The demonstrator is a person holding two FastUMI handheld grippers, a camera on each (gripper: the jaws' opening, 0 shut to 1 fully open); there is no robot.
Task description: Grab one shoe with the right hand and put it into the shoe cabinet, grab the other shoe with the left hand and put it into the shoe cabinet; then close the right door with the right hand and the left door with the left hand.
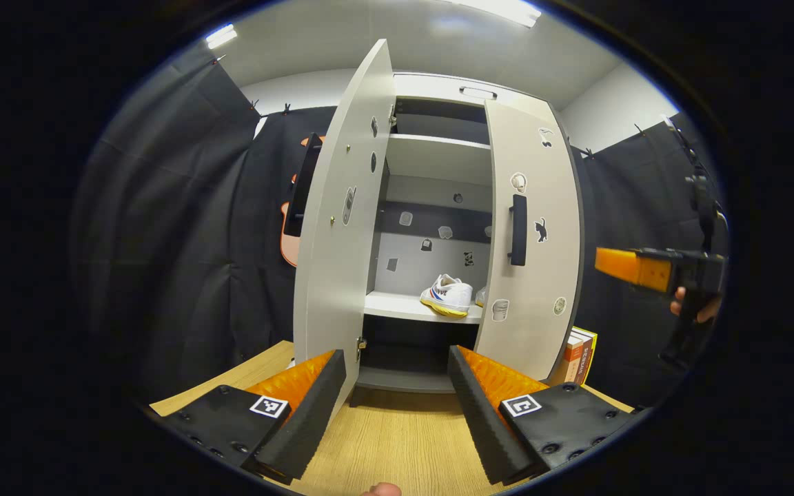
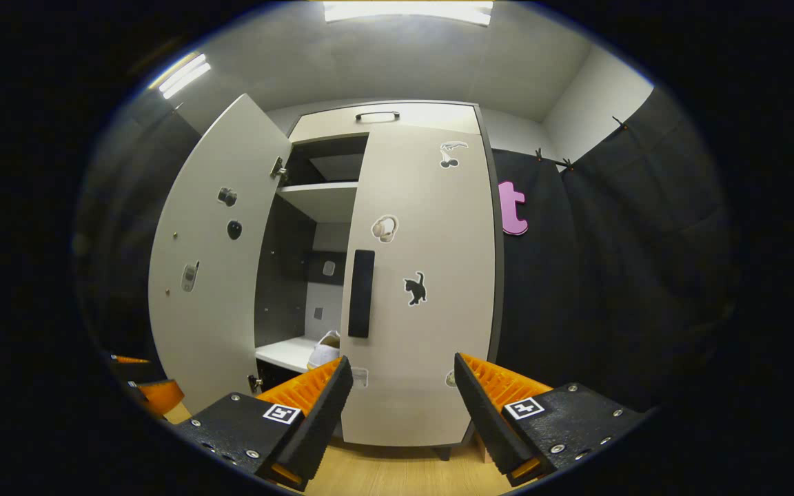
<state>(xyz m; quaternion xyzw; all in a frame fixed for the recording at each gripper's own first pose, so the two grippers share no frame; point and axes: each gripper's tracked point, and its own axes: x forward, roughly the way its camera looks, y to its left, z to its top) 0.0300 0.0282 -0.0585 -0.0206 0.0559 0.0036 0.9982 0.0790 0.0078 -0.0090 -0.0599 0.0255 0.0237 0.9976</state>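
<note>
The grey shoe cabinet point(image 1: 438, 158) stands ahead on a wooden surface. Its left door point(image 1: 342, 227) is swung wide open, while the right door point(image 1: 531, 234) is partly swung in, covering the right side. On the middle shelf rests a white shoe point(image 1: 446, 295) with red and blue marks; the edge of a second shoe point(image 1: 481, 296) peeks from behind the right door. My left gripper point(image 1: 397, 406) is open and empty, facing the gap. My right gripper point(image 2: 402, 413) is open and empty, close in front of the right door point(image 2: 424, 275), below its black handle point(image 2: 361, 293). A shoe point(image 2: 326, 348) shows past the door edge.
The wooden surface point(image 1: 397, 441) runs up to the cabinet base. A few books point(image 1: 579, 355) stand to the right of the cabinet. The right gripper point(image 1: 635, 267), held by a hand, hovers at the right of the left gripper view. Black cloth walls surround the booth.
</note>
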